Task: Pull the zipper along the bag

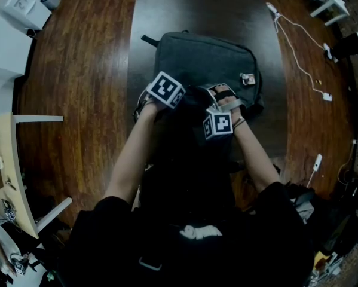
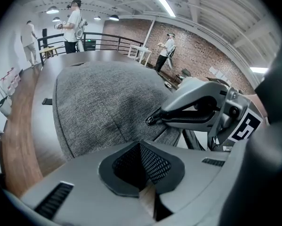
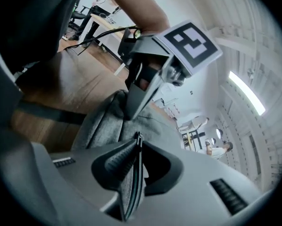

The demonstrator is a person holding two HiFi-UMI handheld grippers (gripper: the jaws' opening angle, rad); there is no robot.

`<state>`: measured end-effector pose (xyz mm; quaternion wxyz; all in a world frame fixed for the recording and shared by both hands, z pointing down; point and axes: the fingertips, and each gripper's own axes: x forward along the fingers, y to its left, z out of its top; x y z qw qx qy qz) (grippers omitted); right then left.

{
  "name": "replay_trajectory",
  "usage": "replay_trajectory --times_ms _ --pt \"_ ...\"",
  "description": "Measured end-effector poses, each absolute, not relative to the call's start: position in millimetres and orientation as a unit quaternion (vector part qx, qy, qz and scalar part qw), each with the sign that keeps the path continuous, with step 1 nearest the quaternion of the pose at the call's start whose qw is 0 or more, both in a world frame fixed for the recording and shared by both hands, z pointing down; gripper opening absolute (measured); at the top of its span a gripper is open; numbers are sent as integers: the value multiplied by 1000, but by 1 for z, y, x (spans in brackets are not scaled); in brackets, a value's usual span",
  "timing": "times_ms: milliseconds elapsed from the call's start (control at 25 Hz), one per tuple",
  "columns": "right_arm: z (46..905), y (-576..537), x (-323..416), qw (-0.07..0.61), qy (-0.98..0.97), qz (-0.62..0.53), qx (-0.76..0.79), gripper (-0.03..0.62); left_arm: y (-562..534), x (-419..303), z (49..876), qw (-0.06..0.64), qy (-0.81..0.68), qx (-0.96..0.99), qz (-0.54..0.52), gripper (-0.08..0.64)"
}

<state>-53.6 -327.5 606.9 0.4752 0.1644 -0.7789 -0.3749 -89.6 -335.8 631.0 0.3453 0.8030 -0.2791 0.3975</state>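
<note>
Holding at start of pull stroke, I judge. Right gripper [image 3: 137, 138] pinching zipper pull [image 2: 150, 119] at near edge of bag [image 1: 202, 58]. Left gripper [image 2: 141, 147] pressed together at tips, set on cloth just beside; can't tell if it nips fabric. Bag lies mid-table [image 1: 77, 70], well clear of side edges. Next I need steady draw along zipper line, with left bracing bag so cloth stays taut.

Bare worktop [image 1: 77, 70] lies open left of and beyond the bag [image 1: 202, 58]; a white cable [image 1: 299, 55] trails across the right side; white furniture legs [image 1: 331, 2] stand at the far right.
</note>
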Motion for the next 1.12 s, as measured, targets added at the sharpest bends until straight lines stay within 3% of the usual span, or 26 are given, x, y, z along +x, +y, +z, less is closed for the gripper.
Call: replay_trajectory --times_ms 160,560,1120 --pt "606 -335 -61 473 -788 -361 160 104 -323 -102 640 361 -276 779 432 -2" --pt "613 -328 -60 506 -765 -380 118 32 -335 -87 630 346 -276 806 393 -2" --pt "607 -327 -48 488 -765 -399 130 26 -334 -85 630 359 -270 805 387 -2"
